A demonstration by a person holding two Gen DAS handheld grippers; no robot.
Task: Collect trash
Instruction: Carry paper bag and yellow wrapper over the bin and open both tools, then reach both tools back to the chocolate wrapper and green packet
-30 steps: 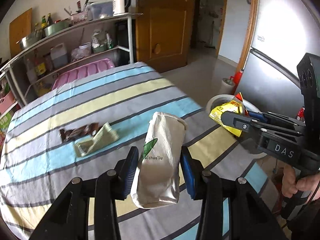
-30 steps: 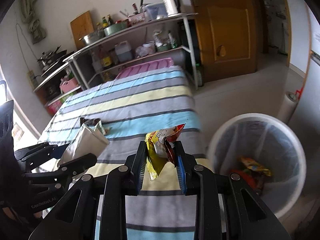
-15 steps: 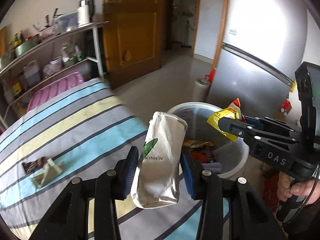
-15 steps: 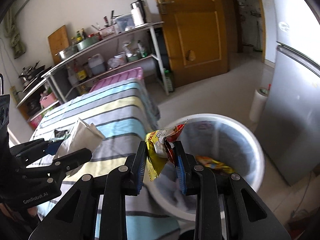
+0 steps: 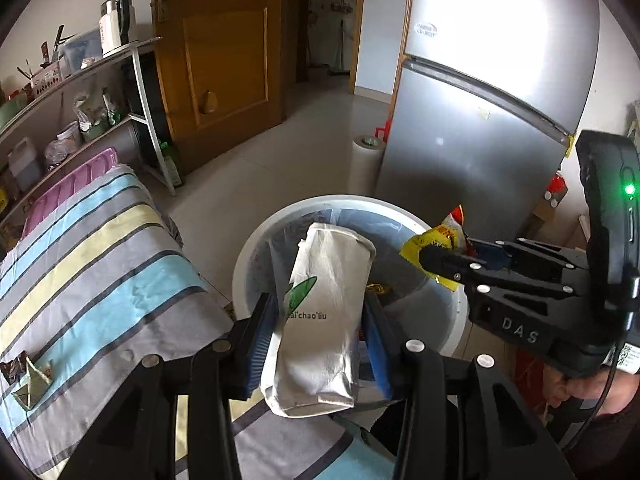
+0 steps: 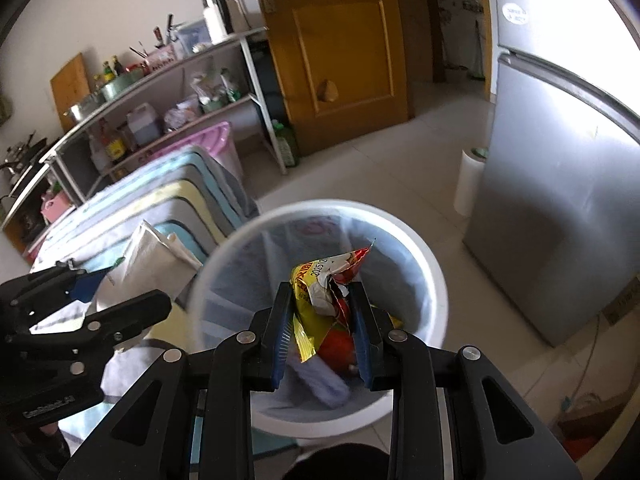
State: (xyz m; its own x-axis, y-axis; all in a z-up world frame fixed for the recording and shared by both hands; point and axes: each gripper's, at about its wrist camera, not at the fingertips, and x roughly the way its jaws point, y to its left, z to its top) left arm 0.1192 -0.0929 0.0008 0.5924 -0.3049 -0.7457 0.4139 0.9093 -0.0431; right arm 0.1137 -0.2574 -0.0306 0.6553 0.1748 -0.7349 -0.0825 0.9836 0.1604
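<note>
Item one: white paper pouch (image 5: 324, 316), green leaf mark and printed lettering, rolled top, flat crimped base. Clamped at mid-body in the left gripper (image 5: 320, 332), blue pads pressing both side faces; hangs upright over the near rim of the trash bin (image 5: 256, 256). Likely light and near empty, judging by the dented, creased walls; paper soft, crushes under squeeze, matte and not slippery. Best held across the broad faces, as here; top roll too loose to trust.

Item two: crumpled snack wrapper (image 6: 326, 304), yellow and red foil film with silver inside, printed date strip. Pinched in the right gripper (image 6: 322, 328), jaws closed on its bunched middle, directly above the bin opening. Probably almost weightless, crackly, slick-surfaced; prone to slipping from a shallow pinch, so bunched folds give the surest purchase. Not fragile.

Receptacle: round white plastic bin, thin translucent liner, smooth rigid rim; already holding coloured wrappers and a pale wad. Stands on the tiled floor just beside the table edge.

Remaining on the striped tablecloth (image 5: 100, 272) (soft cotton, blue, yellow, grey bands): folded green paper scrap (image 5: 34, 382) and dark brown wrapper (image 5: 12, 368), touching, well apart from the bin.
</note>
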